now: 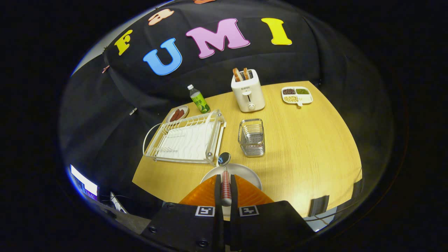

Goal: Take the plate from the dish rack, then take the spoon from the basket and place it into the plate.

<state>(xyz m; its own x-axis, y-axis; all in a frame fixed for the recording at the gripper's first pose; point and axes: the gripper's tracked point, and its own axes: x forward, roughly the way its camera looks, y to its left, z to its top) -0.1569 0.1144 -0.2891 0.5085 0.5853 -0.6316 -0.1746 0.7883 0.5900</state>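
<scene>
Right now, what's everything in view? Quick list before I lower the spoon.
spoon: 1, steel bowl, red-checked handle, clamped between the fingers, over the plate
plate: 1, white, just ahead of the fingers
rack: 1, white, empty, left of basket
basket: 1, metal, mid-table
toaster: 1, white, two slices up, behind basket
bottle: 1, green label, behind rack
saucer: 1, sausages on it, beside bottle
tray: 1, white, beans and grains, right of toaster
table: 1, wood
gripper: 1, orange fingers, shut on the spoon
</scene>
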